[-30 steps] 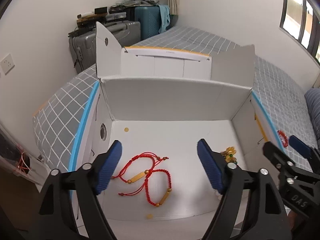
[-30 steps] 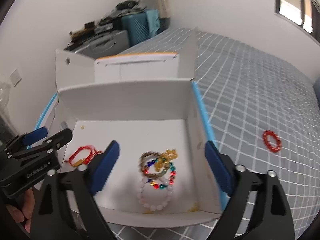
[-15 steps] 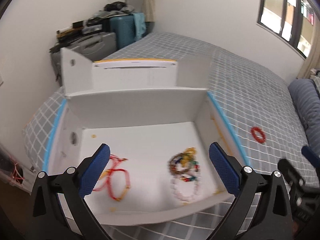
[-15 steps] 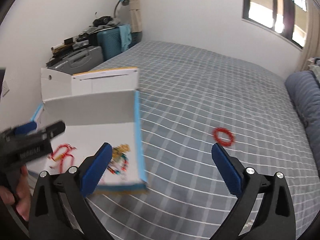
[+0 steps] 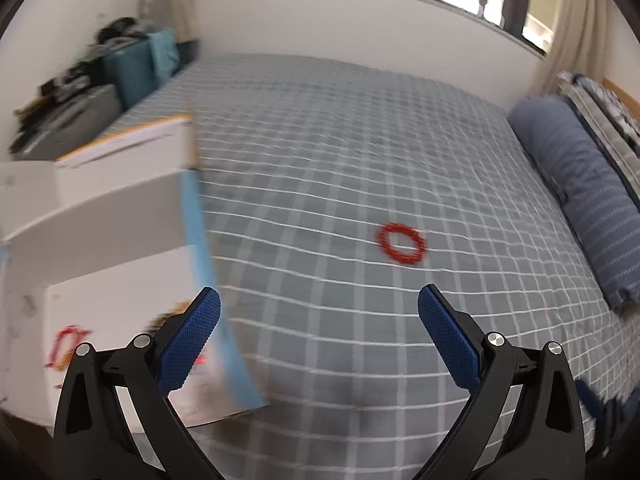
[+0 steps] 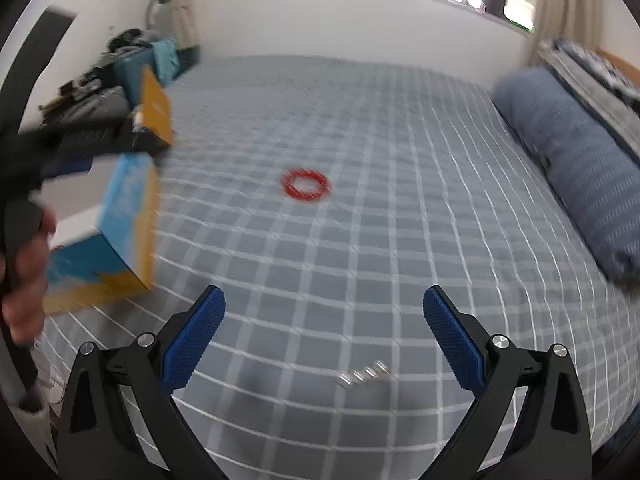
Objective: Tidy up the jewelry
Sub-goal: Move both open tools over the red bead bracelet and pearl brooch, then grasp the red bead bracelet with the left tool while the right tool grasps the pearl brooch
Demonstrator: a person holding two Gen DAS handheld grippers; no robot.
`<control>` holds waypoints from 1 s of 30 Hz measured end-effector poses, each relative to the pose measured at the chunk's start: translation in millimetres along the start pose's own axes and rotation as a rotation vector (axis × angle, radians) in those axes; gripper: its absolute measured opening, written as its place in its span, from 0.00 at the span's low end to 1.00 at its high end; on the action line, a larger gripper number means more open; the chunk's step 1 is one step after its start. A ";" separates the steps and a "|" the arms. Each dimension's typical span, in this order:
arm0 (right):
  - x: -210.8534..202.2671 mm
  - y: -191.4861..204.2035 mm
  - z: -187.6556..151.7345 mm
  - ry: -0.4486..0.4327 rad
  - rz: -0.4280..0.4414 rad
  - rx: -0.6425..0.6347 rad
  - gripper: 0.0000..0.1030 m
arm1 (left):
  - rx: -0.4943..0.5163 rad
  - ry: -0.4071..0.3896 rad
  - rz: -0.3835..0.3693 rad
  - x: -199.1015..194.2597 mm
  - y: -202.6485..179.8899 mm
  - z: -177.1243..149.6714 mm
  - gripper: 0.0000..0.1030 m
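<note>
A red bead bracelet (image 5: 401, 244) lies flat and alone on the grey checked bed (image 5: 360, 140), well apart from the white box (image 5: 120, 216) at the bed's left, where blurred red cord pieces (image 5: 64, 346) and other jewelry lie sorted. The left tongs (image 5: 318, 338) and right tongs (image 6: 324, 334) both stand wide apart and empty, each aimed toward the bracelet, probably so 1 can close on it. A small silver piece (image 6: 365, 374) rests on the bed near the right tongs. Motion blur obscures finer detail.
</note>
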State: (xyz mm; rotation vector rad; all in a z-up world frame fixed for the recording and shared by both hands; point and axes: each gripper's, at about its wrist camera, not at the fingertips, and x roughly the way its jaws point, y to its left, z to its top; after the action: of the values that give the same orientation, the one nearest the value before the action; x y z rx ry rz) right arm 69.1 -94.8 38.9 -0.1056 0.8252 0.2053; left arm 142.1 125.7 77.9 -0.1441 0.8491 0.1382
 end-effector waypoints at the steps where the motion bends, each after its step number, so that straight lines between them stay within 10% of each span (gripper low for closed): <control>1: 3.3 -5.7 -4.7 0.006 -0.006 0.002 0.93 | 0.008 0.013 -0.008 10.9 -8.3 0.6 0.95; 20: 66.0 -32.8 -57.0 0.129 0.074 0.008 0.89 | 0.037 0.177 -0.032 209.6 -72.1 14.6 0.94; 30: 74.3 -20.1 -65.1 0.161 0.082 -0.034 0.56 | 0.065 0.156 -0.023 219.8 -78.4 17.0 0.87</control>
State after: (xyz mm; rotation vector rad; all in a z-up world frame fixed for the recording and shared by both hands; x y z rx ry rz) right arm 75.9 -115.1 -59.6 -0.1218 0.9871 0.2912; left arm 312.2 65.9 -71.3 -0.1040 1.0061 0.0781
